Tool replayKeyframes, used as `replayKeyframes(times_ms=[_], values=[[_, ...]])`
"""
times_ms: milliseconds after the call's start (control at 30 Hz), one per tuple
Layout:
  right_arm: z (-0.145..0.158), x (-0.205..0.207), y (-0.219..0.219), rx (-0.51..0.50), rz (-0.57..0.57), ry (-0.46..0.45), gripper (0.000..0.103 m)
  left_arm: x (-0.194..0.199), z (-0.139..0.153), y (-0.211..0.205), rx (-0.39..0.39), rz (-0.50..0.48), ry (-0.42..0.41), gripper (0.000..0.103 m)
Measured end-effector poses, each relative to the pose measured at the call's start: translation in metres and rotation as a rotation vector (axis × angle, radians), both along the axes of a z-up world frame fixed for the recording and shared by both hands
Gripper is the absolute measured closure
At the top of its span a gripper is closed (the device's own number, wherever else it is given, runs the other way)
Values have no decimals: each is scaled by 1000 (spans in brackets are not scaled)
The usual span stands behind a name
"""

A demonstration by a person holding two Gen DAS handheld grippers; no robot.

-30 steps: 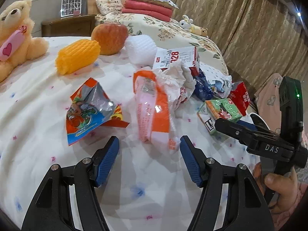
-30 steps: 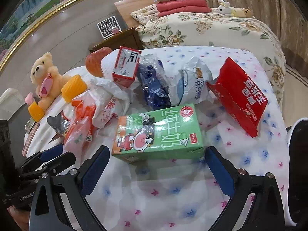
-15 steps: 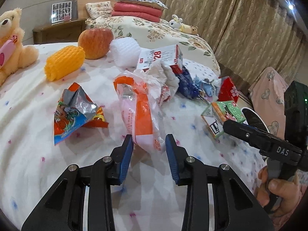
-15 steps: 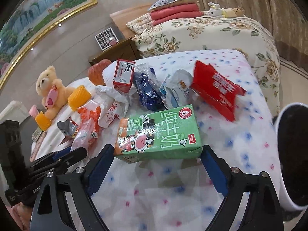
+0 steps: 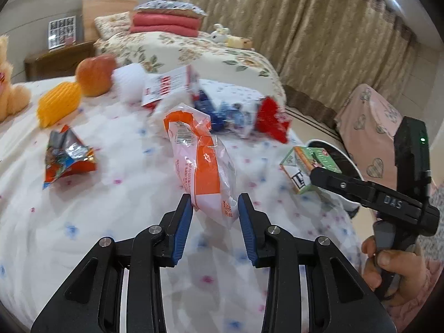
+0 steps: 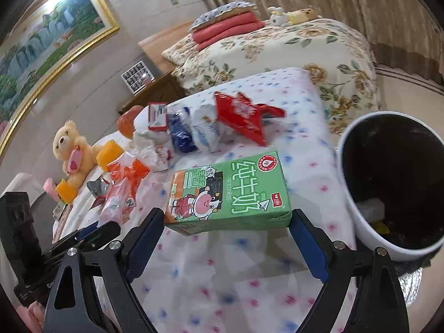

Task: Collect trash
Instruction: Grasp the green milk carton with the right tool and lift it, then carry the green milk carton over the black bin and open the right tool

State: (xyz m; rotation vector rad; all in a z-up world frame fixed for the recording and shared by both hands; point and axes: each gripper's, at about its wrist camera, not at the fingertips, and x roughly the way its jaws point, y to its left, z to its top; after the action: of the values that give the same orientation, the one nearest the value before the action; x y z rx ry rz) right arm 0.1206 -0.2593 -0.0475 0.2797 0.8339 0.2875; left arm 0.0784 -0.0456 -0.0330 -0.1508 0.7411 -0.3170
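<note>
In the left wrist view, the left gripper [image 5: 214, 213] sits at lower centre, its blue-padded fingers [image 5: 181, 226] clamped on the near end of an orange and pink plastic wrapper [image 5: 201, 161], which stands up and away from the white dotted bedspread [image 5: 116, 194] toward the middle of the frame. Left of the wrapper a crumpled foil snack bag [image 5: 68, 154] lies on the cloth, and farther up-left are a yellow foam sleeve [image 5: 58, 103], an orange-red apple [image 5: 95, 75] and a white foam sleeve [image 5: 129, 79]. Behind the wrapper, blurred, lie a red and white box [image 5: 169, 86], a blue bag [image 5: 215, 113] and a red packet [image 5: 270, 119]. At the right edge the right gripper's black body shows, holding the green milk carton [image 5: 308, 166] by its end in front of the bin's white rim [image 5: 337, 147]. In the right wrist view, the right gripper [image 6: 226, 223] fills the bottom of the frame, its fingers [image 6: 309, 245] pressed against both short ends of the green carton, which is held level above the bedspread at centre. The white trash bin [image 6: 360, 216] with its dark inside stands just right of the carton, at the right edge, with some scraps at its bottom. A yellow teddy bear [image 6: 70, 149] sits at middle left.
</note>
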Motion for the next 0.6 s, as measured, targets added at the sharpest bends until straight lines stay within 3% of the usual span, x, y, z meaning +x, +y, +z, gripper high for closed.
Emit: replayKeyframes(times_ms=[600], values=[[5, -25, -74, 19, -141, -20, 11, 5, 6, -79, 40, -183, -6, 70]])
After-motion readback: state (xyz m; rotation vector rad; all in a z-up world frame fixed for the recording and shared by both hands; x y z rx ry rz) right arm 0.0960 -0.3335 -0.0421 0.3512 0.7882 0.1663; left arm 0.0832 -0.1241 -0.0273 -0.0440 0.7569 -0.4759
